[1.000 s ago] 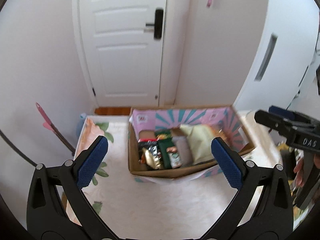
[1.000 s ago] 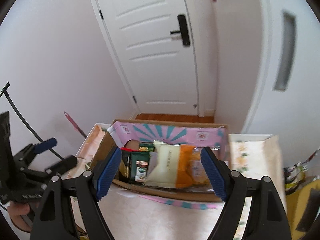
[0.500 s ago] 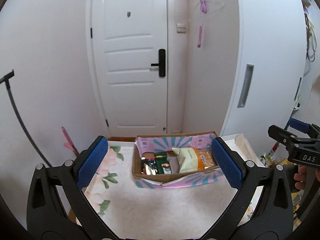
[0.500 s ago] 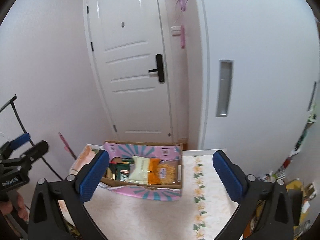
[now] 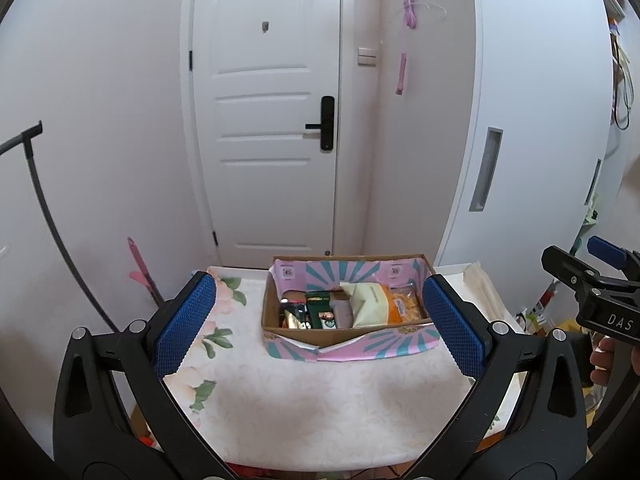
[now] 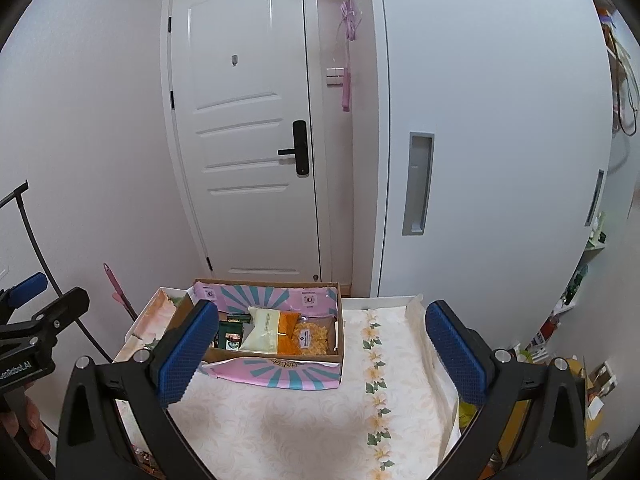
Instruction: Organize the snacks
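A table [image 5: 320,400] covered by a cream cloth with a floral print lies directly below and ahead of both grippers. Beyond it stand a white panelled door [image 5: 268,120] with a black handle [image 5: 326,128] and, to the right, a white cabinet [image 6: 480,160] with a recessed grip. A pink strap [image 5: 402,68] hangs on the wall between them.

The cardboard box [image 5: 344,344] sits on the cloth ahead of the left gripper [image 5: 320,324], between its fingertips in that view. In the right wrist view the box lies ahead and left of the right gripper [image 6: 320,350]. Both grippers stand wide apart and hold nothing.

Compared with one second ago, both cameras are farther back and higher: the box appears smaller, and more of the door and cabinet is visible.

The box is rectangular, brown inside, with pink-and-teal sunburst paper on its walls and folded front flap. It holds the snacks: a pale yellow bag [image 6: 262,330], an orange packet [image 6: 289,334], a clear bag of yellow pieces [image 6: 314,336], and dark green packets [image 5: 320,312] at the left. The finger pads [image 5: 186,324] are blue with a fine grid texture on black frames.
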`<state>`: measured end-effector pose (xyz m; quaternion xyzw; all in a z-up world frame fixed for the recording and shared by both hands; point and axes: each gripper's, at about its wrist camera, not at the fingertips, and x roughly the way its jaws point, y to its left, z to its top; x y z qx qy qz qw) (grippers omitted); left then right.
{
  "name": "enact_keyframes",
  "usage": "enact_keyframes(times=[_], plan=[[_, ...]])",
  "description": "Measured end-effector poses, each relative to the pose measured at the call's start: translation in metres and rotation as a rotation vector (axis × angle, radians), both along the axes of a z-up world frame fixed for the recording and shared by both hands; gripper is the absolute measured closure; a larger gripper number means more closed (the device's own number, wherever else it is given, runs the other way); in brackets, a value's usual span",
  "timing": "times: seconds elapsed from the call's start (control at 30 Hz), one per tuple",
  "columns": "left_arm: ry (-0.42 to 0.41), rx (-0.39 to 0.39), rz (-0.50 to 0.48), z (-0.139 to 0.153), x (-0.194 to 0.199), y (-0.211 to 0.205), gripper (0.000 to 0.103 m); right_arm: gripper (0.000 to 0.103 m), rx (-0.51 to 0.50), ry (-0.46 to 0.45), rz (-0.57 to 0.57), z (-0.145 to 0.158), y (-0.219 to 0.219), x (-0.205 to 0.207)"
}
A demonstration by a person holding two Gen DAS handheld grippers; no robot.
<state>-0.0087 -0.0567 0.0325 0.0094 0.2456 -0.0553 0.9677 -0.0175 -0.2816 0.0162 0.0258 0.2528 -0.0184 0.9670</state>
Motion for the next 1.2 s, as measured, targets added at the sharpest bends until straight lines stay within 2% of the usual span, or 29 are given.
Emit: enact_keyframes(times=[1.2], plan=[[-0.005, -0.003, 0.009, -0.0004, -0.0036, -0.0034, 0.000, 0.000, -0.007, 0.016, -0.001, -0.0039, 0.0014, 0.0003]])
